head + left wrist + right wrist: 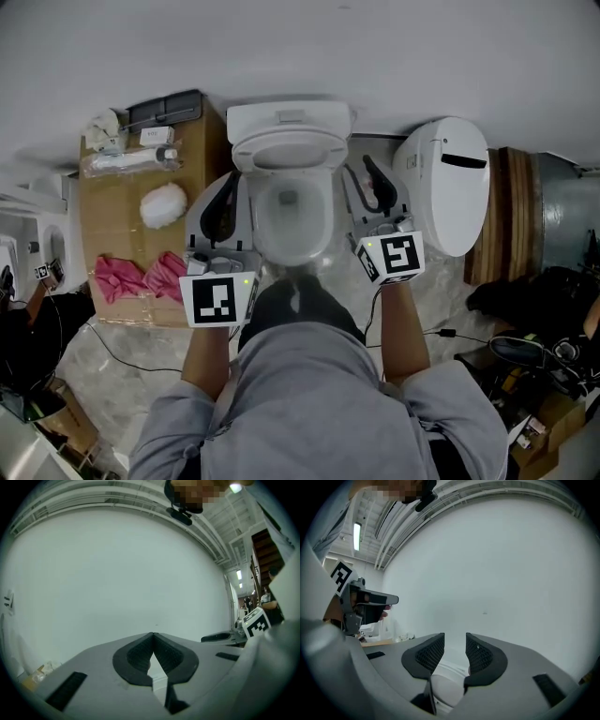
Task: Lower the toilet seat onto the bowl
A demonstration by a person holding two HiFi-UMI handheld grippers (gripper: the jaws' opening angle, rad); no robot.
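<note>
In the head view a white toilet stands in front of me, its seat (289, 150) raised and leaning back against the tank (291, 119), with the bowl (292, 246) open below. My left gripper (230, 187) is beside the bowl's left rim; in its own view the left gripper (152, 637) has its tips touching, with nothing held. My right gripper (367, 178) is off the bowl's right side. Seen from its own camera, the right gripper (455, 641) is open with a clear gap, and only the toilet's white porcelain (447, 688) shows beyond and below the jaws.
A second white toilet (448, 183) stands to the right, close to my right gripper. On the left, a cardboard sheet (122, 202) carries a white pad, a bagged item and a pink cloth (141, 277). Cables cross the floor; dark bags (525, 291) lie far right.
</note>
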